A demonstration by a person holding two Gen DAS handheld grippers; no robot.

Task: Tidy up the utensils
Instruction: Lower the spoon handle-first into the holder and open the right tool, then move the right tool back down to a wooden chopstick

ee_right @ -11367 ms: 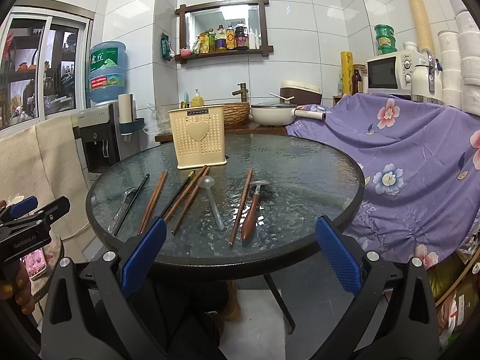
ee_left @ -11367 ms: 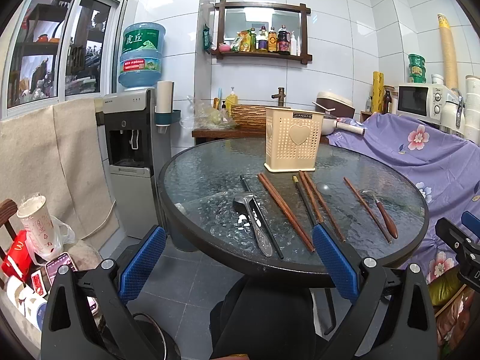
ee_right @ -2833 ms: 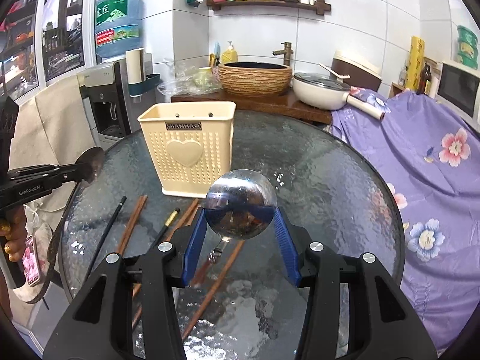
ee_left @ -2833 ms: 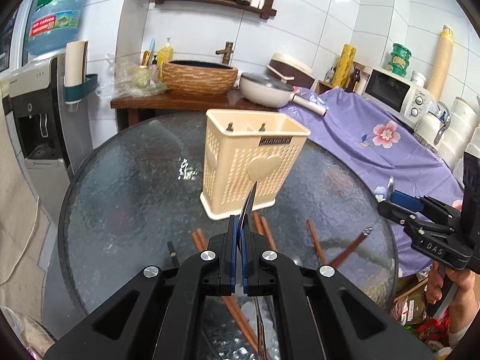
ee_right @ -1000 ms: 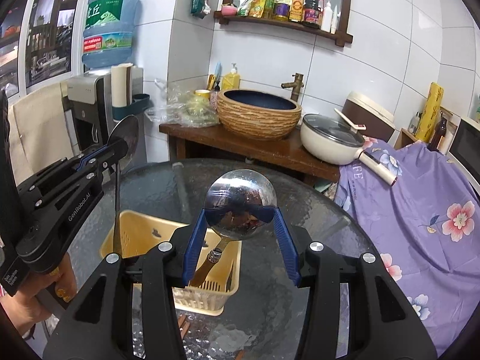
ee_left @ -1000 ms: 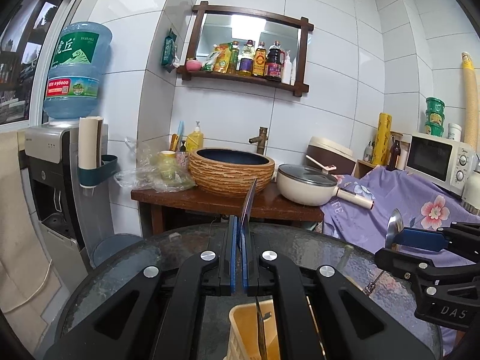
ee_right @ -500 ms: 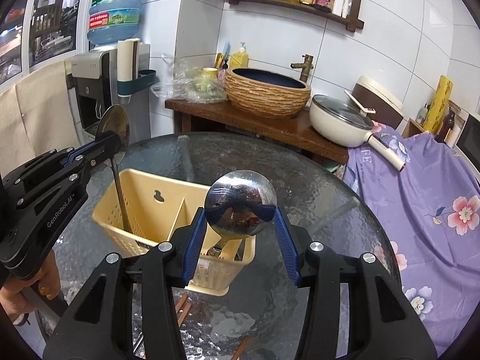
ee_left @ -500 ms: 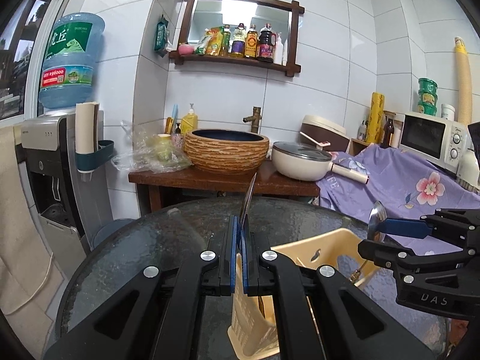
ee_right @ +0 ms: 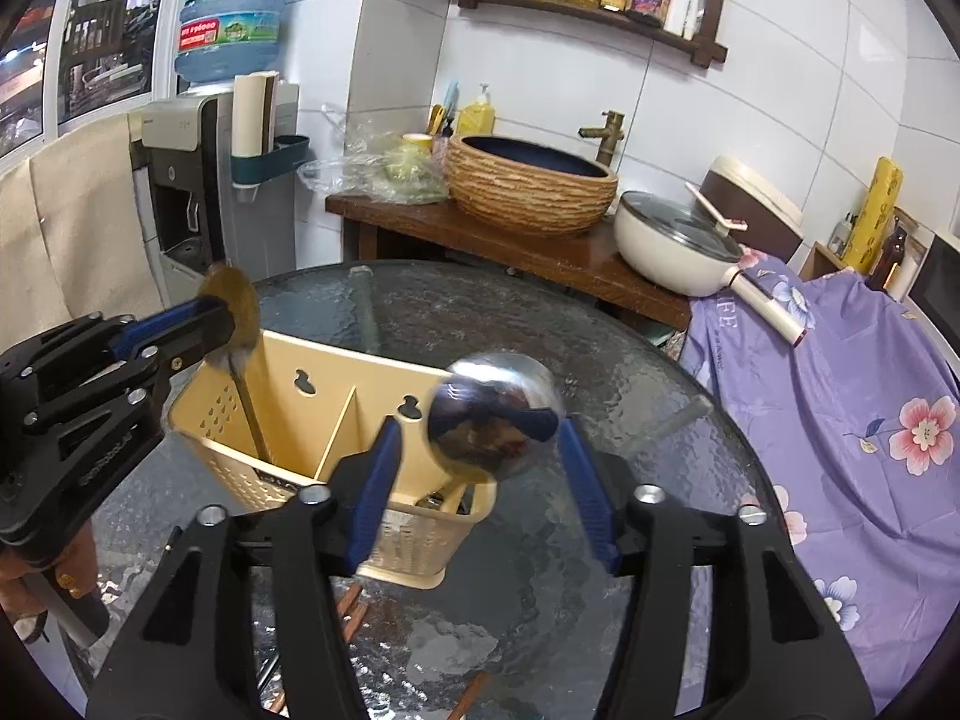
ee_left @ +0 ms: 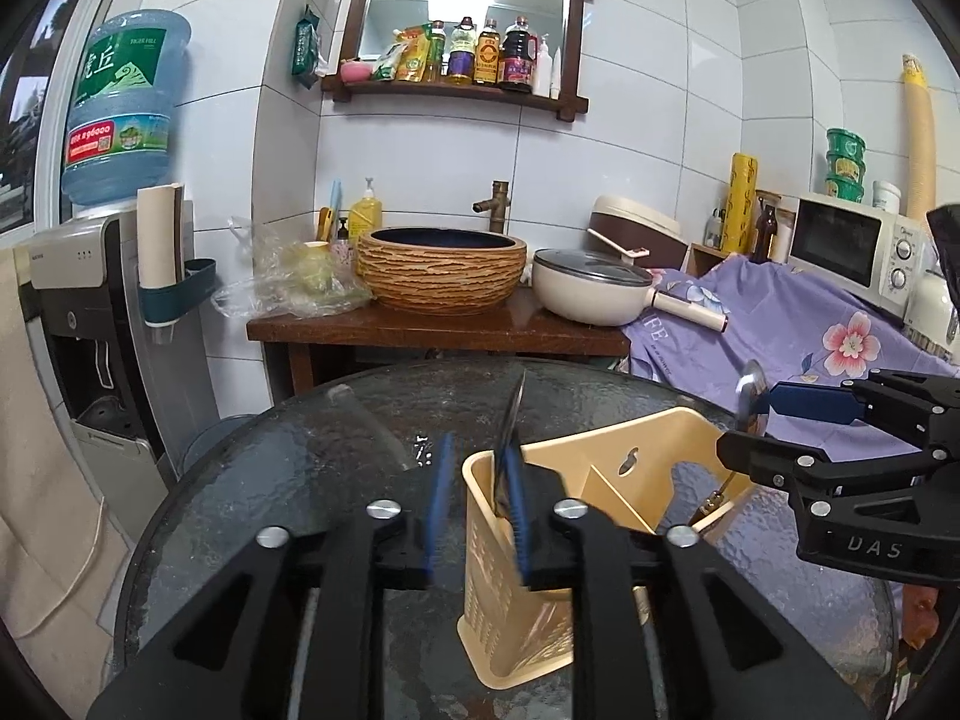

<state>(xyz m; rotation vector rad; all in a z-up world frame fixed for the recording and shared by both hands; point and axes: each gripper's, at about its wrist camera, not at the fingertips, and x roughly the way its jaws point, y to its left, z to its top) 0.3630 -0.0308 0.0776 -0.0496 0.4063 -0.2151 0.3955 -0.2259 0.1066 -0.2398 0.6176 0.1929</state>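
Now both jaws opening, spoons (ee_right: 495,414) released

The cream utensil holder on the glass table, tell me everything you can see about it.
The utensil holder is a cream plastic box, perforated on its sides, with a divider making two compartments and keyhole slots in its back wall. It stands upright on the glass table. A spoon stands in one compartment, another spoon in the other. Chopsticks lie at its base.
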